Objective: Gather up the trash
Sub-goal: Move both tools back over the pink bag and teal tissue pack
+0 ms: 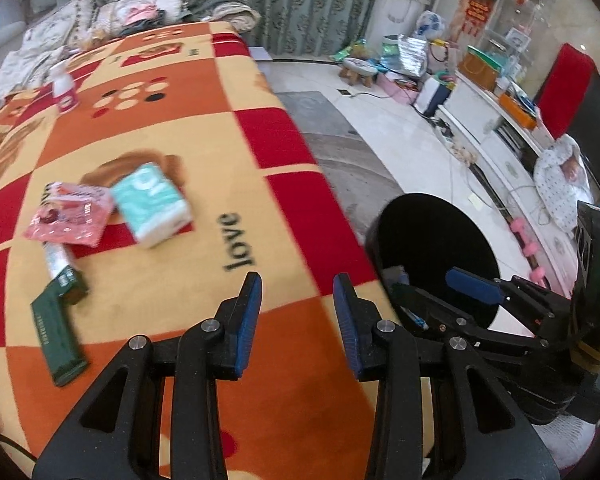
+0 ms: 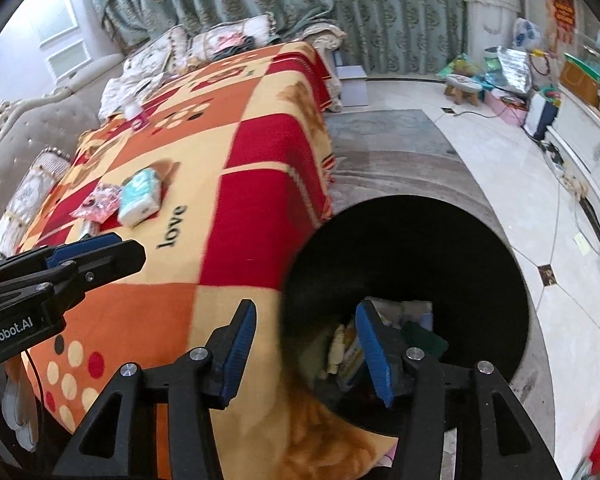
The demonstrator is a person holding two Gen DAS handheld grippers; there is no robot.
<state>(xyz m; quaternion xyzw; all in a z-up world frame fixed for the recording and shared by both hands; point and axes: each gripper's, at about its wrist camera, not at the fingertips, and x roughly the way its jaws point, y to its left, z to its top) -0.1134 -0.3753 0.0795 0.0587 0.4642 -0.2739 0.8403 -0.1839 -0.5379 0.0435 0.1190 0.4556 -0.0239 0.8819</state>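
Note:
On the patterned blanket (image 1: 204, 148) lie a teal tissue pack (image 1: 152, 204), a pink wrapper (image 1: 70, 216), a dark green box (image 1: 58, 332) and a white tube (image 1: 56, 258). My left gripper (image 1: 298, 312) is open and empty above the blanket's near edge. A black trash bin (image 2: 440, 264) stands beside the bed, with several discarded items (image 2: 352, 348) inside. My right gripper (image 2: 306, 344) is open and empty over the bin's rim; it also shows in the left wrist view (image 1: 474, 286). The tissue pack (image 2: 140, 198) and pink wrapper (image 2: 98, 200) also show in the right wrist view.
A white and pink bottle (image 1: 64, 88) stands far back on the blanket near pillows (image 1: 140, 12). A grey rug (image 2: 380, 148) and tiled floor lie right of the bed. A small stool (image 2: 462, 88), bags and a white cabinet (image 1: 500, 128) line the far wall.

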